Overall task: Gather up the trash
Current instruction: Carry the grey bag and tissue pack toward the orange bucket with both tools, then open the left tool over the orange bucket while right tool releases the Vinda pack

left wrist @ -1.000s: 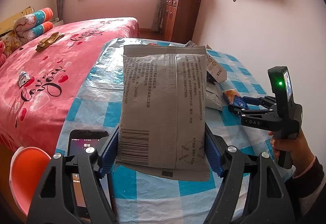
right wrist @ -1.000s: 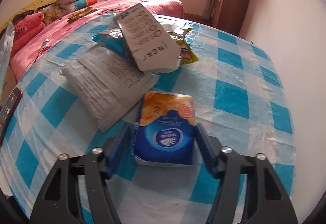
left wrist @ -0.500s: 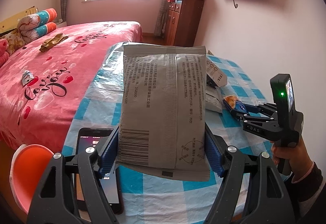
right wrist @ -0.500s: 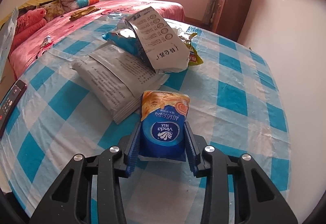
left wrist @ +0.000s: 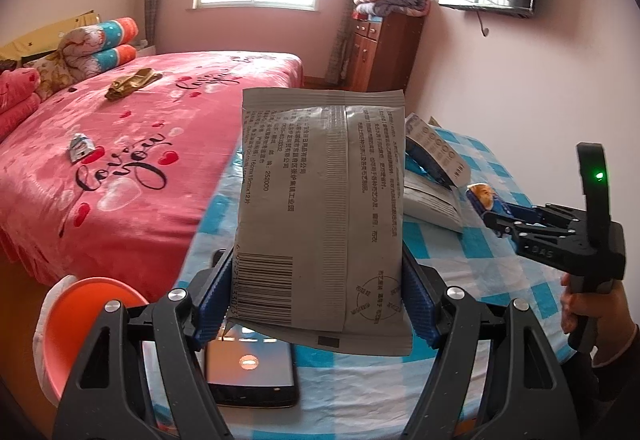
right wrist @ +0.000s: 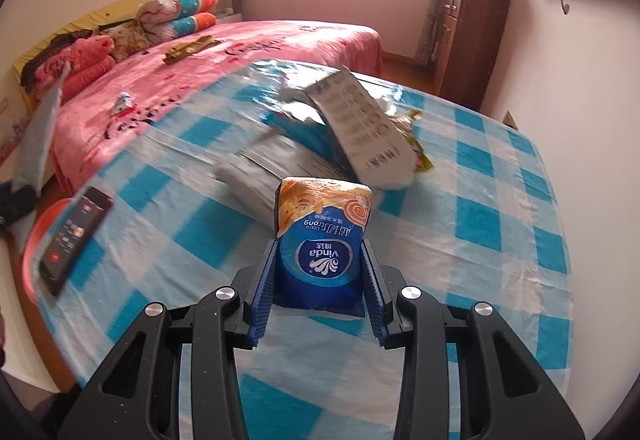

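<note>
The flat grey printed plastic packet stands upright, clamped at its lower edges between the blue ribbed pads of the left gripper, above the near edge of the table's blue-and-white checked cloth. The small blue-and-orange tissue pack, soft and crinkled, is pinched by the right gripper, whose jaws have just closed on it, clear of the cloth. Behind it lies a blurred heap of grey and white wrappers. A black phone lies partly hidden under the packet. An orange bowl-shaped rim beside the table is cut off. The pink bed runs close along the table's left side.
</note>
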{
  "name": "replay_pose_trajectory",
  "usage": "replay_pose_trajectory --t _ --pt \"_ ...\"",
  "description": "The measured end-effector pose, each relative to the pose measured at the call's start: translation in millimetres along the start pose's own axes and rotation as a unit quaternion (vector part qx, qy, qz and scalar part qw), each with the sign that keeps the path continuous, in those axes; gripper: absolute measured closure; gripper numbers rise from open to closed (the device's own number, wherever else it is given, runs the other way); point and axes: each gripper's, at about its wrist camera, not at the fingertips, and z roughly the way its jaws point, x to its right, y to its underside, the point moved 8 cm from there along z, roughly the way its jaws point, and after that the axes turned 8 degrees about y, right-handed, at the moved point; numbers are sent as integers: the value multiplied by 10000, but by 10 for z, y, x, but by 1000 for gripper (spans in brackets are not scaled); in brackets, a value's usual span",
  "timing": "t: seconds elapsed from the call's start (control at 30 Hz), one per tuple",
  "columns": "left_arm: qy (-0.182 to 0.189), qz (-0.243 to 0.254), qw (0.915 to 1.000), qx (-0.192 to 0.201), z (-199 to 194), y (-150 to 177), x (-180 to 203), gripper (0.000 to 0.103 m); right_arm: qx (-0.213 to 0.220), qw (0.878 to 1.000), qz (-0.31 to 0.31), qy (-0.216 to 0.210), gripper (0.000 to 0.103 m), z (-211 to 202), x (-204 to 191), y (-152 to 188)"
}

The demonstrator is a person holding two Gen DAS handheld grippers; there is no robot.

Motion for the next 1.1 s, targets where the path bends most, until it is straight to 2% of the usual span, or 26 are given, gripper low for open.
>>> replay_pose_trajectory --t 0.27,0.47,0.67,0.87,1.1 --pt "-313 -138 9993 162 -233 -23 -335 28 191 9980 -271 -546 62 -257 -538 -266" --pt "-670 -336 9969 228 -437 32 -673 28 410 9902 -735 -1112 62 -479 -1201 -489" --pt "-1055 -592 9925 187 -658 197 -1047 28 566 9750 -1402 -1629 62 -657 -1982 -597" --pt "-1499 -882 9847 90 -860 407 -1451 28 633 9545 -2028 -2093 62 -756 -2736 -596" --pt "-1859 -1317 9737 -84 -915 692 -1897 28 567 9354 -2478 -2457 62 -741 -3370 -538"
